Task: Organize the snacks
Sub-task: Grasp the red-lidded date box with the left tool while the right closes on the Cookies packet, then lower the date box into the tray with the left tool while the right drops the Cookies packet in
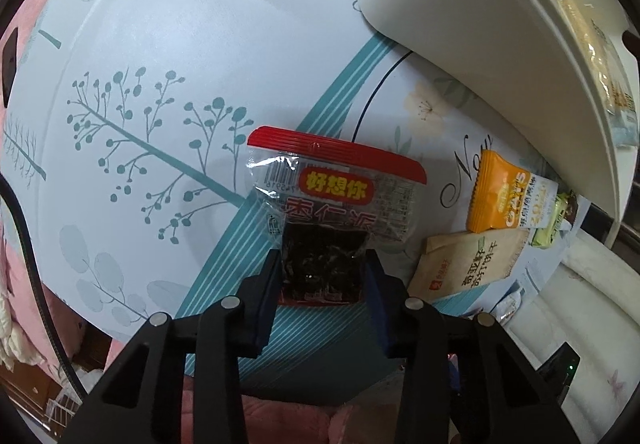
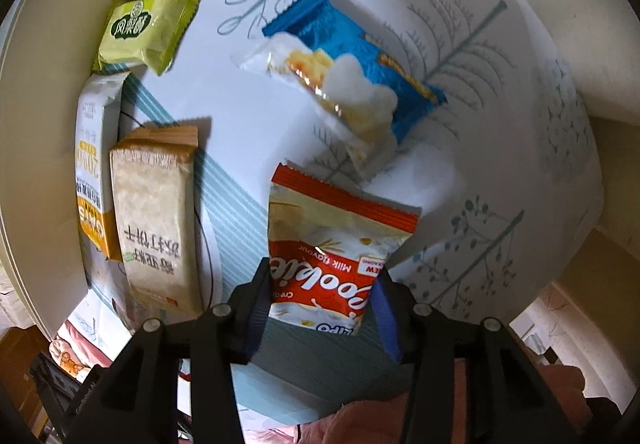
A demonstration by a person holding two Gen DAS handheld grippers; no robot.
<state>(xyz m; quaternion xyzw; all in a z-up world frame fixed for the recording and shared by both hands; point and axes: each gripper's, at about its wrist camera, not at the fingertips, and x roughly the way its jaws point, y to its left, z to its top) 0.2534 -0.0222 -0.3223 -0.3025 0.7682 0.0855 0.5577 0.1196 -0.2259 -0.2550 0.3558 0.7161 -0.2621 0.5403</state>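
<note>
Left gripper [image 1: 323, 264] pinches the red-topped date pack [image 1: 332, 200]; right gripper [image 2: 320, 284] clamps the cookie pouch [image 2: 336, 244]. Both grips are low on crinkly film, so either could slip. The blue packet [image 2: 360, 56] at 12 o'clock could snag.

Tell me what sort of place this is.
Probably a home room: a table under a leaf-print tablecloth, loose snack packets like the cookie packet beside a cream bin, and pink bedding beyond.

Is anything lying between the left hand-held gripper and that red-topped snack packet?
Nothing visible does. The red-topped snack packet already sits between the left hand-held gripper fingers, its dark lower end against both pads. The orange packet and brown packet lie off to the side, clear of it.
</note>
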